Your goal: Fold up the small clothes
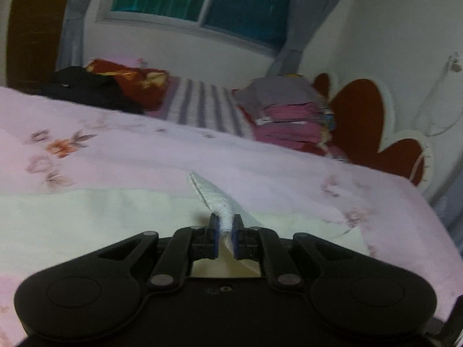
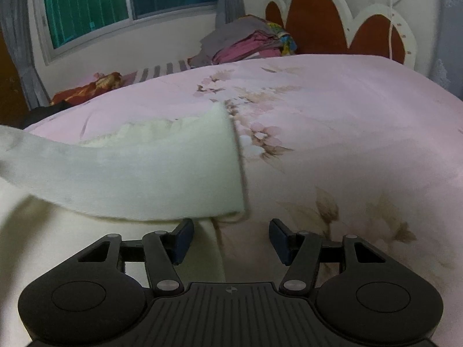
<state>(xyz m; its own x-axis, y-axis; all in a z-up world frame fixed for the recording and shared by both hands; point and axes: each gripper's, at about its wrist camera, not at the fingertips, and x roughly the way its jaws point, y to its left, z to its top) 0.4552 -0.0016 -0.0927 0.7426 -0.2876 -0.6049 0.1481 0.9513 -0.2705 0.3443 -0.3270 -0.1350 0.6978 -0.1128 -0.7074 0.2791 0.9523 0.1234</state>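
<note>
A small cream-white garment (image 1: 95, 217) lies on the pink floral bedspread (image 1: 260, 159). My left gripper (image 1: 225, 228) is shut on a bunched white edge of the garment (image 1: 215, 196), which sticks up between the fingers. In the right wrist view the garment (image 2: 139, 179) has a flap folded over, its edge ending just ahead of the left finger. My right gripper (image 2: 230, 235) is open and empty, low over the bedspread (image 2: 347, 133) just right of the garment's edge.
A stack of folded grey and pink clothes (image 1: 289, 112) sits by the red and white headboard (image 1: 364, 124). Black clothing (image 1: 86, 89) and a red cloth (image 1: 136, 84) lie at the far side. A window (image 1: 202, 0) with grey curtains is behind.
</note>
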